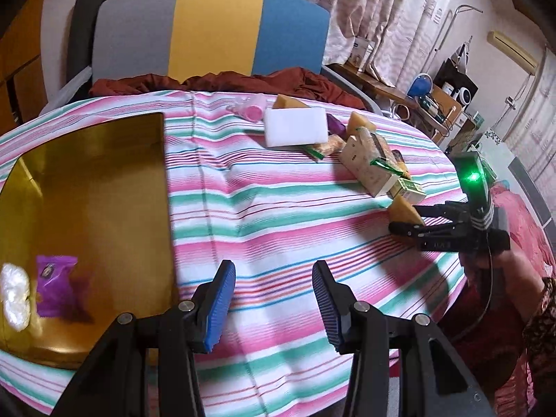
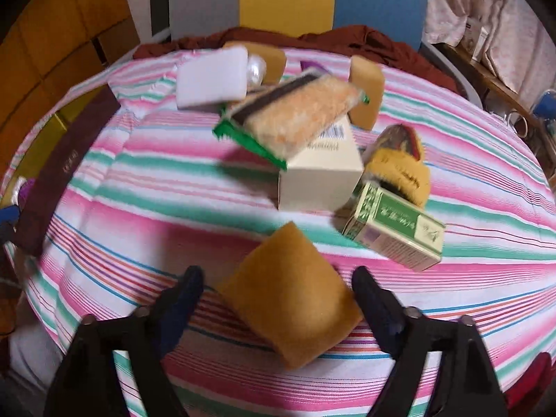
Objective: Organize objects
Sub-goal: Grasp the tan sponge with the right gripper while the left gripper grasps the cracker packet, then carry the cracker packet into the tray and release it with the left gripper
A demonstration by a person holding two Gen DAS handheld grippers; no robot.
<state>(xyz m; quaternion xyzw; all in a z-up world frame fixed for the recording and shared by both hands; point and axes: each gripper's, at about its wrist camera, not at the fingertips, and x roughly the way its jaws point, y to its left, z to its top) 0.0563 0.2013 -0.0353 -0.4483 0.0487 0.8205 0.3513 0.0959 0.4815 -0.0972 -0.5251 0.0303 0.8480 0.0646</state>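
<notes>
The right gripper (image 2: pixel 278 299) is straddling a tan square sponge (image 2: pixel 290 299) lying near on the striped tablecloth (image 2: pixel 139 180), jaws wide, pads not yet pressing; the left gripper (image 1: pixel 274 299) is hanging narrowly parted and empty beside the gold tray (image 1: pixel 104 180) at left, which is holding only a purple sachet (image 1: pixel 55 285) and a white wrapped packet (image 1: pixel 14 295); most clutter, the white foam block (image 1: pixel 295 127), cream carton (image 2: pixel 323 173) and green box (image 2: pixel 396 232), is waiting far right; sorting is barely beginning.

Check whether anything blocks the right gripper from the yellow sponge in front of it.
Nothing visible does. The yellow sponge lies between the open fingers of the right gripper, on bare striped tablecloth; the green box sits beyond it.
</notes>
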